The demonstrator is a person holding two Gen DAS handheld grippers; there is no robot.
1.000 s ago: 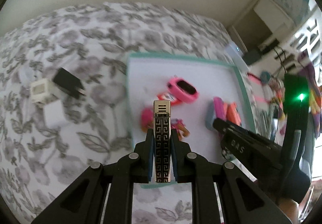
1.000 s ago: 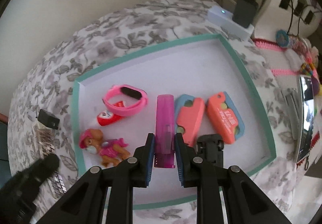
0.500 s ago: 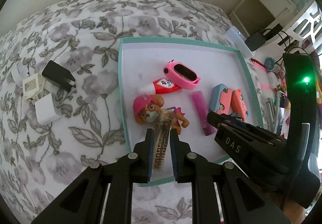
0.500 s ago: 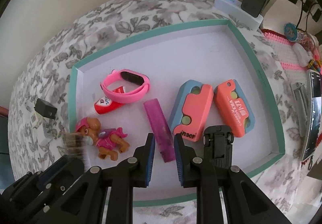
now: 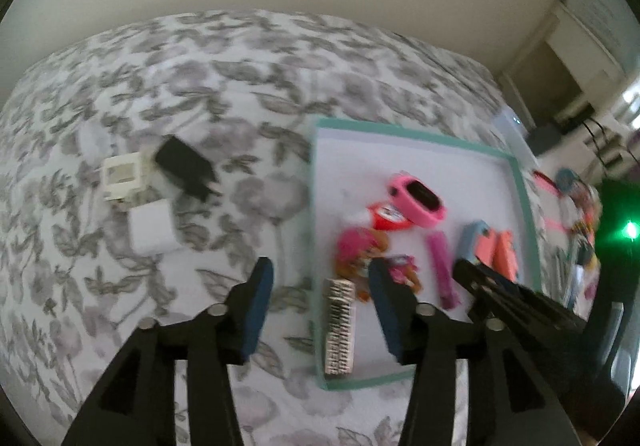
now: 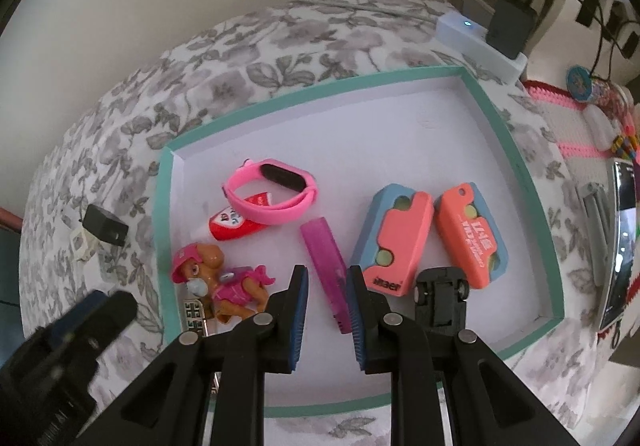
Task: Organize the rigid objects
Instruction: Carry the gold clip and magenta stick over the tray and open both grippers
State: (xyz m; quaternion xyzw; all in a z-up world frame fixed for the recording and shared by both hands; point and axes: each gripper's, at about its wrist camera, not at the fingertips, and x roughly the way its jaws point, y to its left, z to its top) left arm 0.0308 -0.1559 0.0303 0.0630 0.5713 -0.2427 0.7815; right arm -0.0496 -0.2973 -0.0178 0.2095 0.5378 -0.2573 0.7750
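A teal-rimmed white tray (image 5: 416, 135) (image 6: 320, 93) lies on the flowered bedspread. In it are a pink watch (image 6: 272, 191), a red tube (image 6: 234, 224), a pup figurine (image 6: 218, 282), a purple lighter (image 6: 326, 266), two coral-and-blue cases (image 6: 394, 242) (image 6: 470, 234), a small black toy car (image 6: 440, 296) and a silver patterned lighter (image 5: 340, 326) (image 6: 194, 312) in the near left corner. My left gripper (image 5: 320, 298) is open above the silver lighter. My right gripper (image 6: 327, 300) is open, empty, with its jaws either side of the purple lighter's near end.
On the bedspread left of the tray lie a black charger (image 5: 184, 167) (image 6: 105, 230), a white square plug (image 5: 122, 175) and a white adapter (image 5: 150, 228). A white power strip (image 6: 478, 41) with cables sits behind the tray. A phone (image 6: 622, 242) and trinkets lie right.
My left gripper opened and left the silver lighter in the tray's near left corner, then drew back. My right gripper, which let go of the purple lighter earlier, stays open over it.
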